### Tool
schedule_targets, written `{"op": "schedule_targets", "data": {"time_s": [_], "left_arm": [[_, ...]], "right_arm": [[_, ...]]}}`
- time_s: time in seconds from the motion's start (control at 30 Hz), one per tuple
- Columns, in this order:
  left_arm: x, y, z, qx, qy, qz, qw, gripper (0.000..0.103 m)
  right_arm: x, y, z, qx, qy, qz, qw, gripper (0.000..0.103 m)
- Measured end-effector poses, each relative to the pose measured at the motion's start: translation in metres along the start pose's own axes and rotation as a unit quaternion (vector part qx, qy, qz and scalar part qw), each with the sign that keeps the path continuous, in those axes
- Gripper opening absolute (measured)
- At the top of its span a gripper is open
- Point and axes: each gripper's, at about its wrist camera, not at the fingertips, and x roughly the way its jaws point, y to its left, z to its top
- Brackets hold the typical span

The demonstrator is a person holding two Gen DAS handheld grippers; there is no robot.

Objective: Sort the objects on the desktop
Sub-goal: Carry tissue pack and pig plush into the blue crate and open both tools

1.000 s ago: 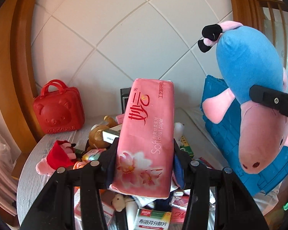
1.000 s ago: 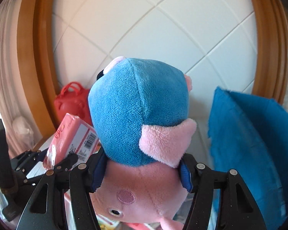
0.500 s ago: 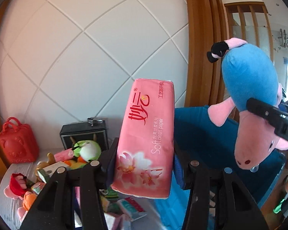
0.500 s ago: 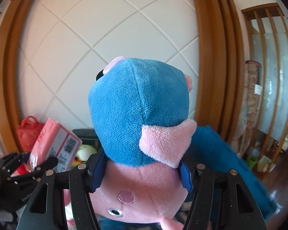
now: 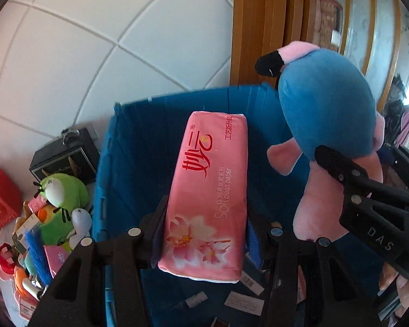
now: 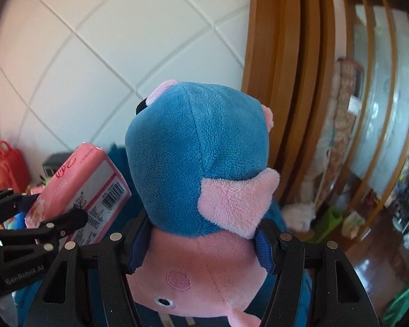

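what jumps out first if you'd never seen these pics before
The pink tissue pack, clamped upright in the left gripper, fills the middle of the left wrist view, right over the open blue bin. Beside it, the right gripper pinches a blue and pink plush pig upside down, its face at the bottom. A heap of small toys sits to the left of the bin.

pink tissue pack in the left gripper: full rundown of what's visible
The pink tissue pack is a soft, glossy plastic-wrapped brick, unopened as far as shows. Its front carries red Chinese lettering, "Soft clean paper" and a flower print; the right wrist view shows a white panel with a barcode. The left gripper clamps its lower end, pads on both sides, so it juts forward over the open blue bin, touching nothing else.
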Motion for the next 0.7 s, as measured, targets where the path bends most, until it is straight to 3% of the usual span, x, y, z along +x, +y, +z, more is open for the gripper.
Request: {"op": "schedule_targets", "data": {"time_s": [0.17,0.2,0.33,0.4,0.5,0.57,0.7], "left_arm": [[0.064,-0.009,-0.020,0.010,0.111,0.004,0.9938,0.048],[0.065,-0.006,-0.021,0.009,0.110,0.002,0.9938,0.048],[0.062,-0.001,-0.021,0.008,0.088,0.011,0.9960,0.050],[0.064,0.000,-0.023,0.000,0.099,0.006,0.9950,0.052],[0.074,0.005,-0.027,-0.005,0.133,0.006,0.9911,0.052],[0.070,0.005,-0.026,-0.006,0.123,0.011,0.9924,0.052],[0.065,0.006,-0.027,-0.005,0.110,0.021,0.9937,0.052]], "right_arm": [[0.070,-0.014,-0.045,0.003,0.081,-0.023,0.996,0.064],[0.076,-0.018,-0.049,0.007,0.107,-0.030,0.994,0.064],[0.074,-0.024,-0.045,0.024,0.091,-0.013,0.995,0.063],[0.072,-0.017,-0.047,0.020,0.094,0.003,0.995,0.064],[0.074,-0.014,-0.048,0.033,0.109,0.041,0.993,0.077],[0.073,-0.010,-0.046,0.019,0.106,0.025,0.994,0.096],[0.074,-0.005,-0.043,0.006,0.100,0.021,0.995,0.099]]}}
